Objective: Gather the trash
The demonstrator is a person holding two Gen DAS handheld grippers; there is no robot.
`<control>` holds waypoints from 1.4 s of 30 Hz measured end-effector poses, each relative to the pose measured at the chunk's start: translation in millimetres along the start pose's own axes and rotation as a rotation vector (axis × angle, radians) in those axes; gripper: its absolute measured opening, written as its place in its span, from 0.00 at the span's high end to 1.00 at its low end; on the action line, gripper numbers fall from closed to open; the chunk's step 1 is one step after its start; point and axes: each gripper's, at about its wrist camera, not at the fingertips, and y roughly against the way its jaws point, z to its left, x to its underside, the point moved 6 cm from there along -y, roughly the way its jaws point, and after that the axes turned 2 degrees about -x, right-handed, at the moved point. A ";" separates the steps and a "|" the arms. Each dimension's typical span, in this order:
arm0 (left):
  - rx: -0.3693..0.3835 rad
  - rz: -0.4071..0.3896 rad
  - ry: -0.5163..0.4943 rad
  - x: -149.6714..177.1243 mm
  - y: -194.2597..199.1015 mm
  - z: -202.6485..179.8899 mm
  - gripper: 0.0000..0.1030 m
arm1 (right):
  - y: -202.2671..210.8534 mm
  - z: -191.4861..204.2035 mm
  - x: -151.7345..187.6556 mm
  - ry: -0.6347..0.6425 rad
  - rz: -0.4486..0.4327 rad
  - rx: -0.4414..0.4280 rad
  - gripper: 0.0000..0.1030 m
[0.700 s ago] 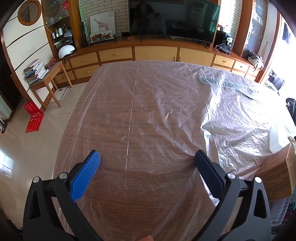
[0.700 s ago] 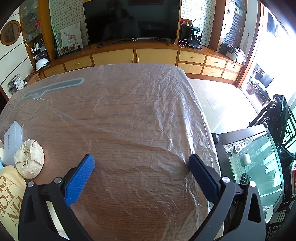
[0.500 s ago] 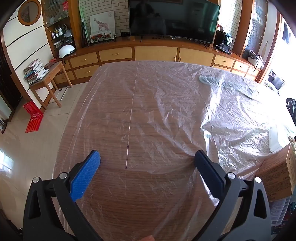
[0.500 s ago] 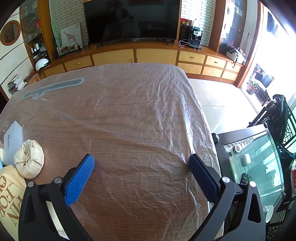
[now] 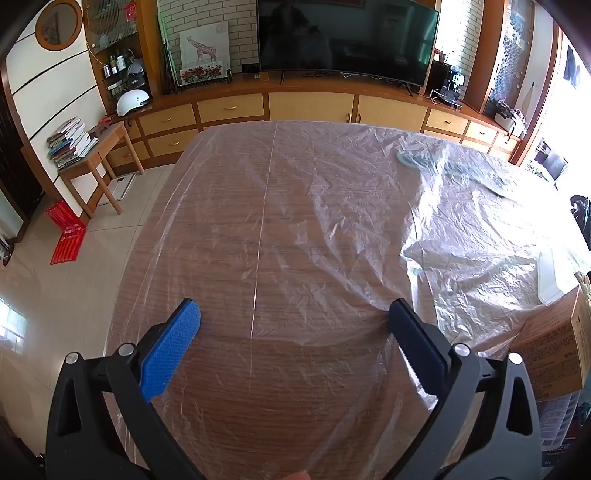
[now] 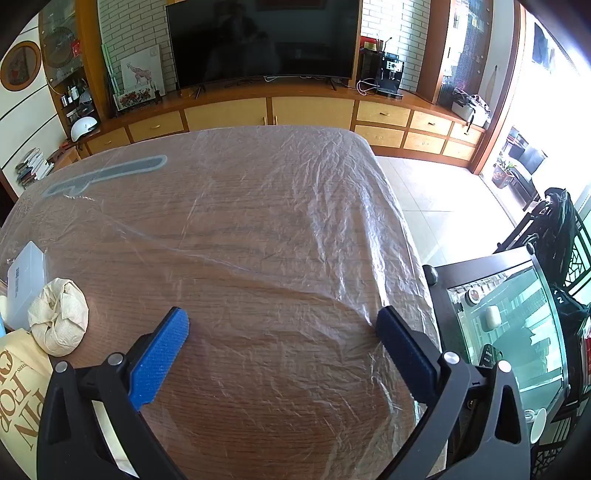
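Crumpled paper wad (image 6: 58, 322) lies at the left edge of the right view, beside a white box (image 6: 23, 277) on the wood-grain surface (image 6: 258, 258) under clear plastic sheeting (image 5: 332, 229). Left tongs (image 5: 293, 319) and right tongs (image 6: 282, 325) hover wide, empty. Beyond: drawer cabinets (image 5: 310, 107), television (image 5: 347, 35), tiled floor (image 5: 74, 266).

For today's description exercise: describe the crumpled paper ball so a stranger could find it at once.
Start at the plastic-covered wooden table. At its left edge in the right wrist view lies the cream paper ball, between a clear plastic box and a printed paper bag. It alone is round and wrinkled.
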 end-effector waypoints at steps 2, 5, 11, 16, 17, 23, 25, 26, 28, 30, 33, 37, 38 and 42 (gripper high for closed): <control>0.000 0.000 0.000 0.0 0.0 0.0 0.01 | 0.0 0.0 0.0 0.000 0.000 0.000 0.03; 0.000 0.000 0.000 0.0 0.0 0.0 0.01 | 0.0 -0.1 0.0 0.000 0.000 0.000 0.03; 0.000 0.000 0.000 -0.1 0.0 0.0 0.01 | 0.0 0.1 -0.1 0.000 0.000 0.000 0.03; 0.000 0.000 0.000 0.0 0.0 -0.1 0.01 | 0.2 0.4 -0.1 0.000 0.000 0.000 0.03; 0.000 0.000 0.000 0.0 0.0 -0.1 0.01 | 0.2 0.4 -0.1 0.000 0.000 0.000 0.03; 0.000 0.000 0.000 -0.1 0.0 0.0 0.01 | 0.2 0.5 -0.1 0.000 0.000 0.000 0.03; 0.000 0.000 0.000 0.0 0.0 0.0 0.01 | 0.2 0.5 -0.1 -0.001 0.000 0.000 0.03; 0.000 0.000 0.000 0.0 0.0 0.0 0.01 | 0.2 0.6 -0.1 0.000 0.000 0.000 0.03; 0.001 0.000 0.000 0.0 0.0 0.0 0.01 | 0.1 0.5 -0.2 -0.001 0.000 0.000 0.03; 0.001 0.000 0.000 -0.1 0.0 0.0 0.01 | 0.1 0.6 -0.2 -0.001 0.000 -0.001 0.03; 0.000 0.000 0.000 0.0 0.0 0.0 0.01 | 0.1 0.6 -0.3 0.000 0.000 0.000 0.03; 0.000 0.000 0.000 -0.1 0.0 -0.1 0.01 | 0.0 0.6 -0.4 0.000 0.000 -0.001 0.03; 0.000 0.000 0.000 -0.1 -0.1 0.1 0.01 | 0.1 0.9 -0.5 0.000 0.000 0.000 0.03; 0.001 0.000 0.000 0.0 0.0 0.1 0.01 | 0.2 1.1 -0.4 0.000 0.000 0.000 0.03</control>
